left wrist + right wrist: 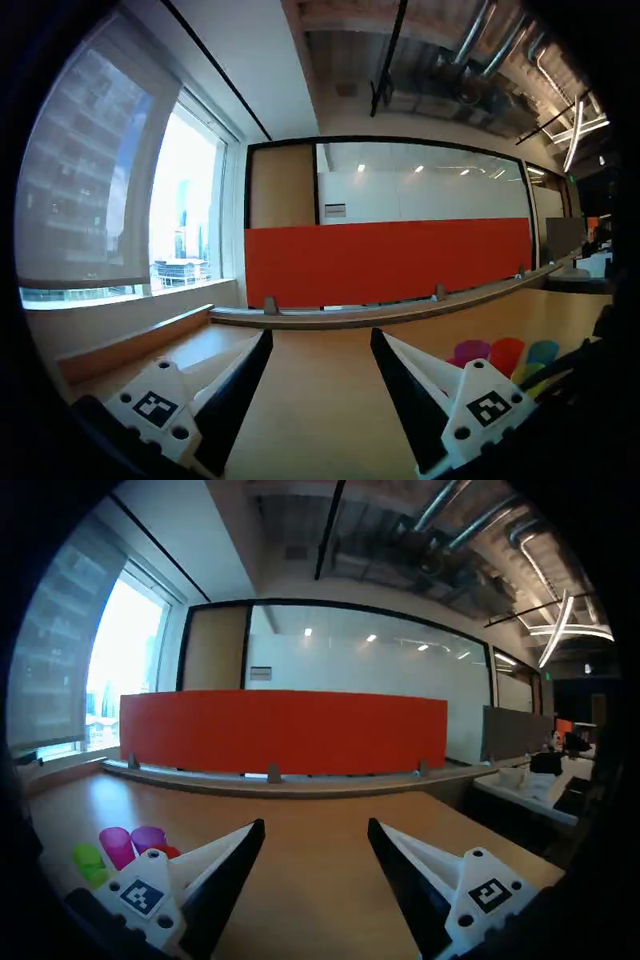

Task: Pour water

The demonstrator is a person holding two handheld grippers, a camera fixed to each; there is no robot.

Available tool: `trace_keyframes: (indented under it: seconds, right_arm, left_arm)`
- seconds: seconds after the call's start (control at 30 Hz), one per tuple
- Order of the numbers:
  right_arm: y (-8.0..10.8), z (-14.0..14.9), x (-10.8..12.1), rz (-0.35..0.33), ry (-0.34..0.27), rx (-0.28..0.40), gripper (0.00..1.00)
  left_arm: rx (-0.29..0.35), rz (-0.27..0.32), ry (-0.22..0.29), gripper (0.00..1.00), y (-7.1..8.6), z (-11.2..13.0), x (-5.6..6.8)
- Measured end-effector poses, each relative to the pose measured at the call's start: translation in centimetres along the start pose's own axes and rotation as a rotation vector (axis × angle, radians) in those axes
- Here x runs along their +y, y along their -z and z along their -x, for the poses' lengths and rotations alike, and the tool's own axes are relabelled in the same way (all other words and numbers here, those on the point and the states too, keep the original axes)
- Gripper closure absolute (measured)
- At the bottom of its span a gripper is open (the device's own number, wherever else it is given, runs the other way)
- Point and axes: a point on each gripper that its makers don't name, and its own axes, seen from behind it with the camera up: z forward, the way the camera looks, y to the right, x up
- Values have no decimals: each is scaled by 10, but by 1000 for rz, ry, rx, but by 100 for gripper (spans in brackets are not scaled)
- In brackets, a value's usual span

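Note:
My left gripper [322, 336] is open over the wooden table [320, 400], nothing between its fingers. A cluster of coloured plastic cups [506, 356] in purple, red, blue, yellow and green stands to its right, partly hidden behind the right finger. My right gripper [316, 824] is also open and empty above the same table [320, 864]. In the right gripper view the cups [128, 846], pink, purple, green and red, stand at lower left, partly behind the left finger. I cannot see whether any cup holds water.
An orange divider panel [280, 732] runs along the table's far edge, with a glass wall behind it. Windows [184, 232] lie to the left with a wooden ledge [136, 344]. At right, beyond the table's edge, stand dark desks with white items [536, 788].

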Motion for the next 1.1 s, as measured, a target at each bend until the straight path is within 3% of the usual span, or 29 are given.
trace_keyframes:
  seconds: [0.17,0.47,0.67,1.1]
  right_arm:
    - [-1,1,-4,3,8,-6,0]
    - [-3,2,-6,5,7,-16,0]
    - [-2,5,-6,7,19,-21,0]
    - [-3,6,-5,8,18,-22,0]
  left_arm:
    - [1,0,25,10,-3,8,1]
    - [-24,-19,1,10,-8,32,2]
    - [-9,-20,-2,10,-11,33,6]
    - [-33,-19,40,10,-15,50,4]
